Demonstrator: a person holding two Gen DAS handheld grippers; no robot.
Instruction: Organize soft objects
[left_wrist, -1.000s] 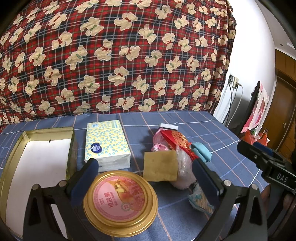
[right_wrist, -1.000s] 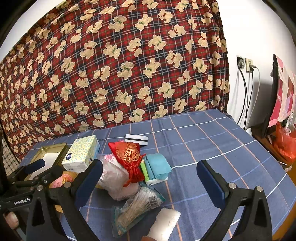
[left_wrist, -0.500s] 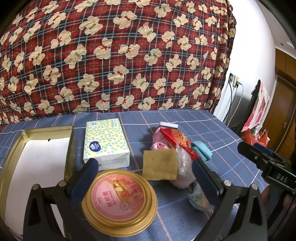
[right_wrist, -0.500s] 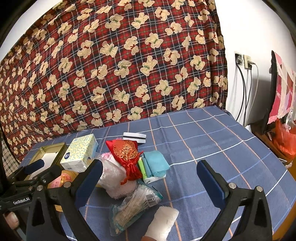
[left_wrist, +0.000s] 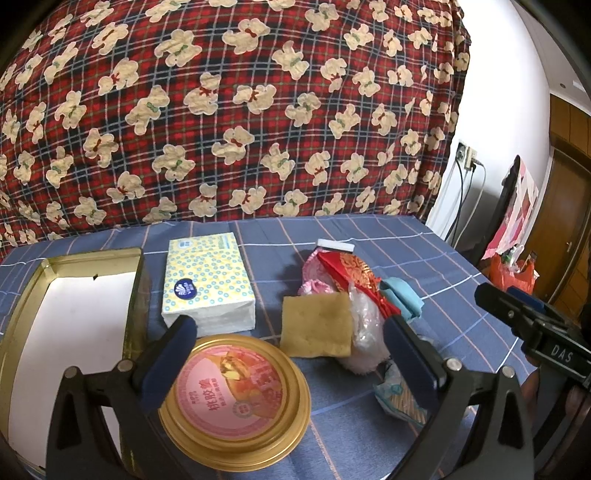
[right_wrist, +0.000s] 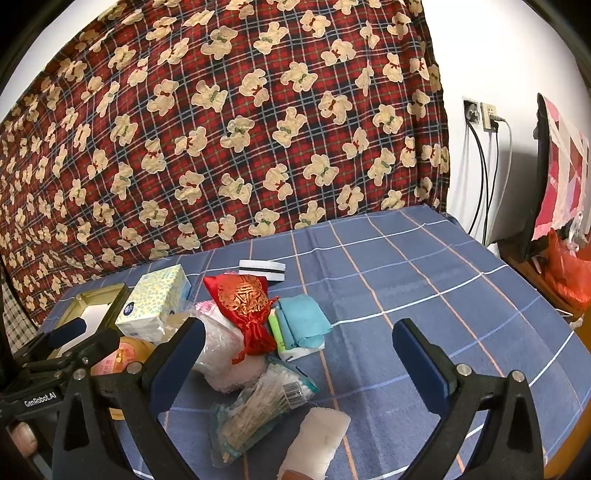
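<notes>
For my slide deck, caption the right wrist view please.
Open right gripper above heaped soft items: red pouch, tissue pack, cotton swabs.

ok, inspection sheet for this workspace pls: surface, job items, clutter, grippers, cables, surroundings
Surface: blue checked tablecloth, flat.
Job's things: tissue pack; yellow sponge leaning on a plastic bag of soft items; red embroidered pouch on top; blue cloth; cotton swab packet; white gauze roll.
Clutter: open gold tin, white lining, nothing inside; its round lid beside it; striped white band.
Grippers: left gripper open, over lid; right gripper open, empty.
Cables: two plugged into wall sockets.
Surroundings: teddy-bear plaid fabric backdrop.
</notes>
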